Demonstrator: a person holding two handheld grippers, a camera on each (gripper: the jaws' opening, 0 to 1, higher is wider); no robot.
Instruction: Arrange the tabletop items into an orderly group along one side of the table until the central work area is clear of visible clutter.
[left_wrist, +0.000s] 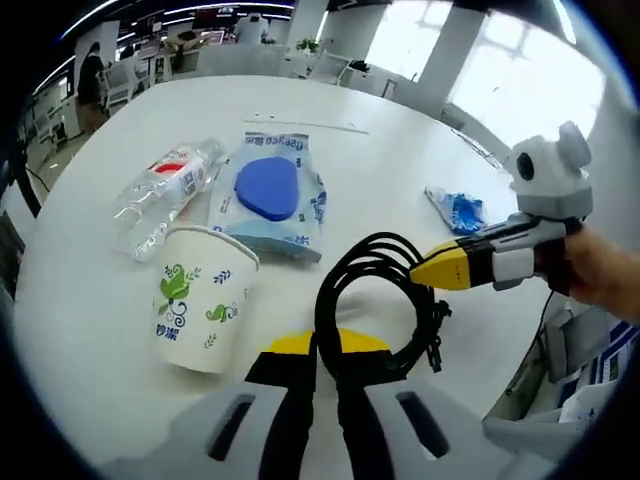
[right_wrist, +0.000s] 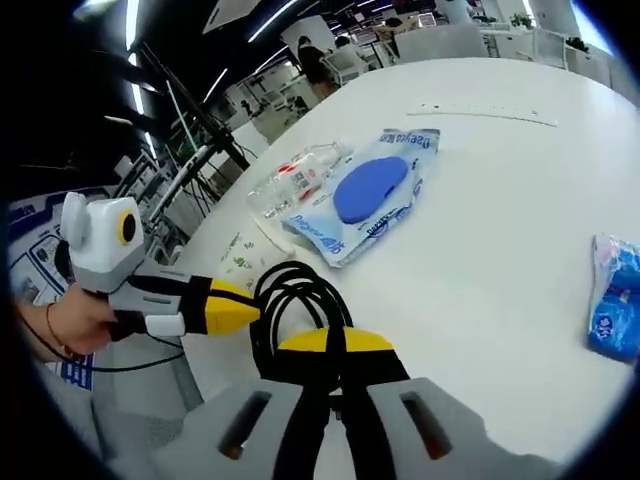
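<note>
The coiled black cable (left_wrist: 385, 300) is being handled. In the left gripper view the left gripper (left_wrist: 328, 348) has its jaws pressed on a strand of the coil, with the right gripper (left_wrist: 440, 268) entering from 3 o'clock, jaws together at the coil's edge. In the right gripper view the right gripper (right_wrist: 333, 350) is likewise closed on the cable. On the white desk (left_wrist: 400, 170), a paper cup (left_wrist: 205, 300) stands at 9 o'clock, a water bottle (left_wrist: 165, 195) and wipes pack (left_wrist: 270, 195) toward 11, and a blue packet (left_wrist: 458, 212) at 2. The coil probably needs carrying beside the wipes next.
</note>
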